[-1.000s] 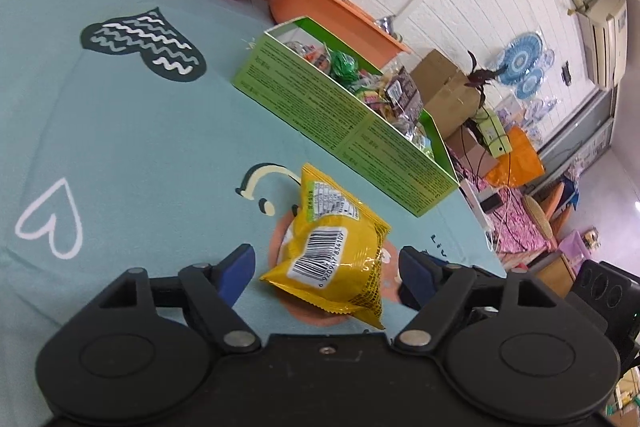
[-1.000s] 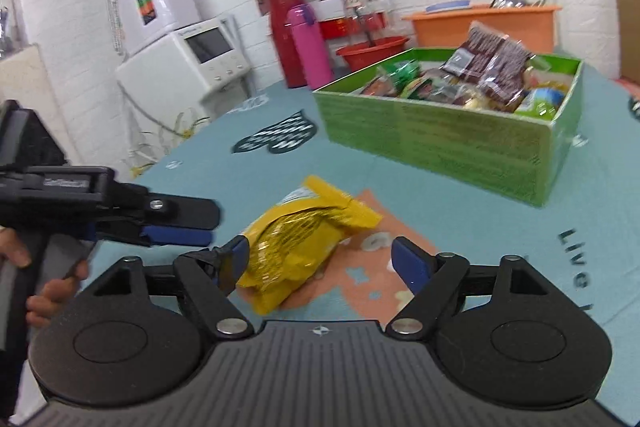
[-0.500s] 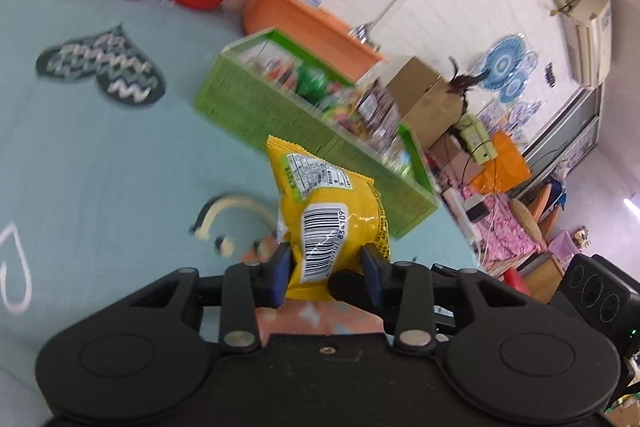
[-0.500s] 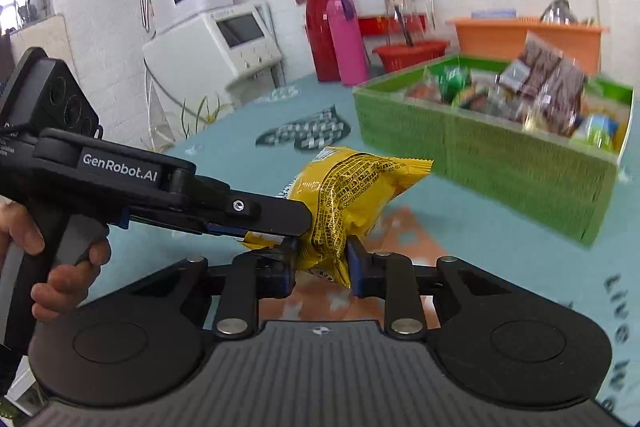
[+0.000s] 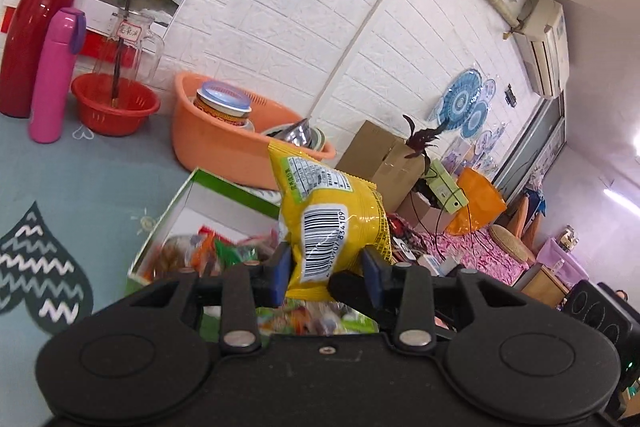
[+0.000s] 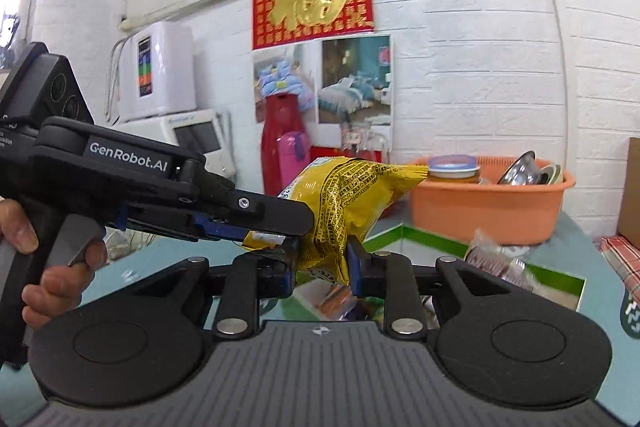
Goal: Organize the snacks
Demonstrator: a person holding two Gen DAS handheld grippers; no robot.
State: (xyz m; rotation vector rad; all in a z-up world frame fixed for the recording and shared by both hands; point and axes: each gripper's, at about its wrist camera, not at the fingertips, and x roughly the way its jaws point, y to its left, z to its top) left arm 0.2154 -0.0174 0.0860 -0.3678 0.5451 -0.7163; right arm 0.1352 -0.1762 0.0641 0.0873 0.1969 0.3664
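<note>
A yellow snack bag point(image 5: 326, 223) with a barcode hangs in the air, and both grippers pinch it. My left gripper point(image 5: 325, 274) is shut on its lower end. My right gripper point(image 6: 320, 269) is shut on the same yellow snack bag point(image 6: 348, 203) from another side. The left gripper point(image 6: 280, 223) shows in the right wrist view, reaching in from the left with a hand point(image 6: 48, 267) on its grip. Just below and beyond the bag lies the open green snack box point(image 5: 176, 211), holding several wrapped snacks point(image 5: 208, 247). The green snack box point(image 6: 420, 233) also shows behind the right fingers.
An orange basin point(image 5: 224, 139) with a jar and metal bowls stands behind the box. A red basket point(image 5: 114, 107), a pink bottle point(image 5: 54, 75) and a red flask point(image 5: 34, 27) stand at the back left. The teal tablecloth point(image 5: 80, 179) spreads left of the box.
Both grippers closed on the yellow bag where it lay on the cloth, then lifted it together up and toward the green box. The box now sits right below the bag.
</note>
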